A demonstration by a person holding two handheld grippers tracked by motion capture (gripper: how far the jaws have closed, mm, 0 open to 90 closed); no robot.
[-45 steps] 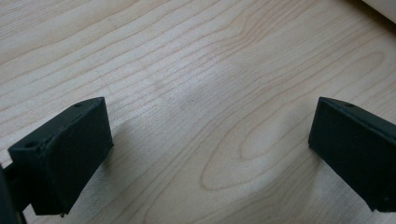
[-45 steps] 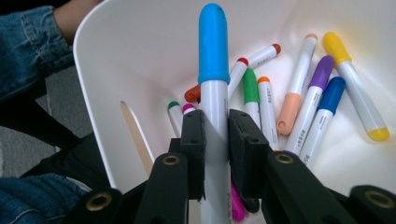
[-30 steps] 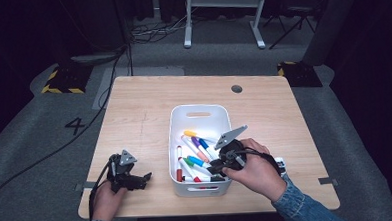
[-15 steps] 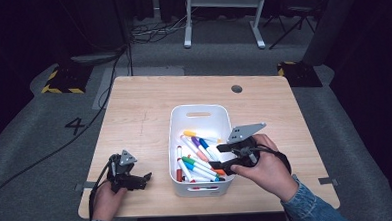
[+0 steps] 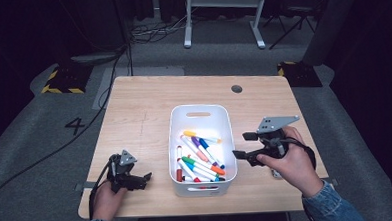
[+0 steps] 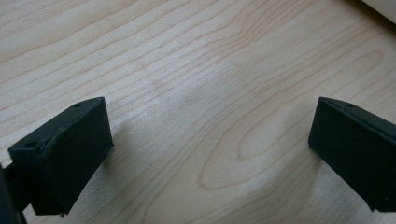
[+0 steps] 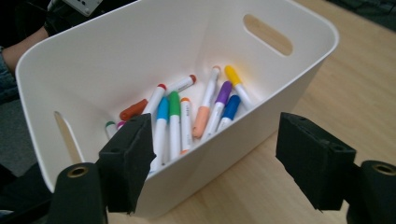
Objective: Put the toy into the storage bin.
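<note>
The left tool [image 6: 205, 158] looks down close on the bench [image 6: 196, 70], w/ its two black jaws standing wide apart, one at bottom left, the other at bottom right. Between them is only bare light wood w/ grain lines; nothing is held. A soft shadow lies beside each jaw. At top right corner, a bit of a white edge [image 6: 380, 4], too little to tell what.

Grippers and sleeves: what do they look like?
Both grippers are black with blocky black jaws. The right gripper carries a grey three-cornered plate; the left gripper has a smaller one, and a black cable trails from it. Blue denim sleeve on each arm.
</note>
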